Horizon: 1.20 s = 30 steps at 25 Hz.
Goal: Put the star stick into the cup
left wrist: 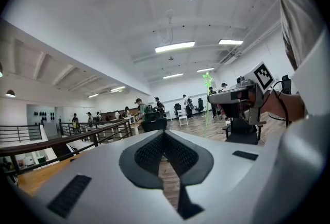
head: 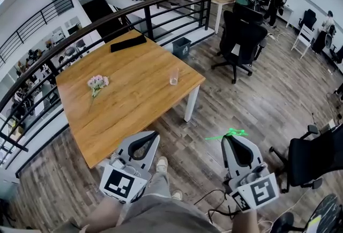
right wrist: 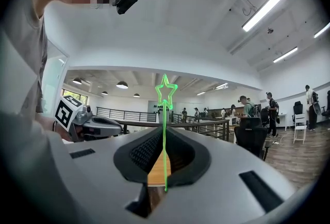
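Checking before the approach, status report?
Right gripper shut on star stick. Left gripper shut, empty. Cup upright on table, away from both grippers. Flowers lie well aside.

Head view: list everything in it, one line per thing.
light wooden square table: one, tan top, white legs, centre left
clear glass cup: one, transparent, upright near the table's right edge
small bunch of pink flowers: one, pink and green, lying on the table's left part
flat black oblong object: one, black, table's far edge
black metal railing: one, black, curving behind the table
dark bin: one, on the floor beyond the table
black office chairs: two, one beyond the table, one at the right edge
people: several, far background, top
thin green star-topped stick: one, bright green, low right
left gripper: one, white and black, bottom left, shut, empty
right gripper: one, white and black, bottom right, shut on the stick
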Available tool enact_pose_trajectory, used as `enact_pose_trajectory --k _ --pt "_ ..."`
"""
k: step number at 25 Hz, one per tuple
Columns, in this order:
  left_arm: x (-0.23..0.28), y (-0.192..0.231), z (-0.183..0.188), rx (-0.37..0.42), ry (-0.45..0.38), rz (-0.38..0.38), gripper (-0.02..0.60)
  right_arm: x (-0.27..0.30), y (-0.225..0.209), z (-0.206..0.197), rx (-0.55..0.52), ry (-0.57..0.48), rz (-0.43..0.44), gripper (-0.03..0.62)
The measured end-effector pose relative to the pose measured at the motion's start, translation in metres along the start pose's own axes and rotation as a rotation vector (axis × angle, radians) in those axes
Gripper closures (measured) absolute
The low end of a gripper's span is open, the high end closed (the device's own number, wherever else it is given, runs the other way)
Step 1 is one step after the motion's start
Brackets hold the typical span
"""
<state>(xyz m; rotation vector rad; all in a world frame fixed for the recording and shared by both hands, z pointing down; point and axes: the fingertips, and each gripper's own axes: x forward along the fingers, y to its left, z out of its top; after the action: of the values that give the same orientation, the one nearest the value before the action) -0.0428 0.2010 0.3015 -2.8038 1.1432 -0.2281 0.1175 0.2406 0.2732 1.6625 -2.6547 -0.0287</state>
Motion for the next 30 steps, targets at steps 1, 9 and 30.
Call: enact_pose_trajectory --k 1,9,30 --pt "0.003 0.000 0.001 0.001 -0.003 -0.002 0.566 0.001 -0.001 0.000 0.000 0.001 0.000 0.554" --pt "0.037 0.027 -0.001 -0.020 -0.023 -0.013 0.566 0.037 -0.022 -0.013 0.002 0.042 -0.003 0.554" --pt "0.205 0.218 -0.050 -0.057 0.059 -0.069 0.566 0.300 -0.107 -0.030 0.040 0.134 0.019 0.554"
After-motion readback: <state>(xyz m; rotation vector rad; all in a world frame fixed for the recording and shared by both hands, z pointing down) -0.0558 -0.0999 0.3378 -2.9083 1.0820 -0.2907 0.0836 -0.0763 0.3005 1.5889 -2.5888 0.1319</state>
